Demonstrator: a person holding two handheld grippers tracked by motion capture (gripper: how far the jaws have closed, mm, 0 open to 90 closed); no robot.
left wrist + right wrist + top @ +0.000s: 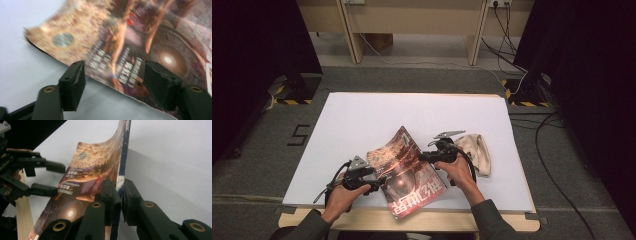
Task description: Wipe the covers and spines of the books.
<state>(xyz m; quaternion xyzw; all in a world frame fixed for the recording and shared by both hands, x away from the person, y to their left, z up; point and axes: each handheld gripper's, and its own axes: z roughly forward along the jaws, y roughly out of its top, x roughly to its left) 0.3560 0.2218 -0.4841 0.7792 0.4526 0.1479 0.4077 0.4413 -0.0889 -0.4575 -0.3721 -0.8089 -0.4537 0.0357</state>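
We are clamping the right hand-held gripper (119,195) onto the glossy reddish-brown magazine (404,172) (spine edge lifted); the left hand-held gripper (113,82) is standing released beside it on the white bench (362,115).

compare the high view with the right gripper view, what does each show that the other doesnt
High view alone: a cloth lying right of the right gripper, the floor and cables around the table.
Right gripper view alone: the right gripper's fingers pinching the magazine at its spine.
Both: the magazine lifted at that edge, and the left gripper open at its other side.
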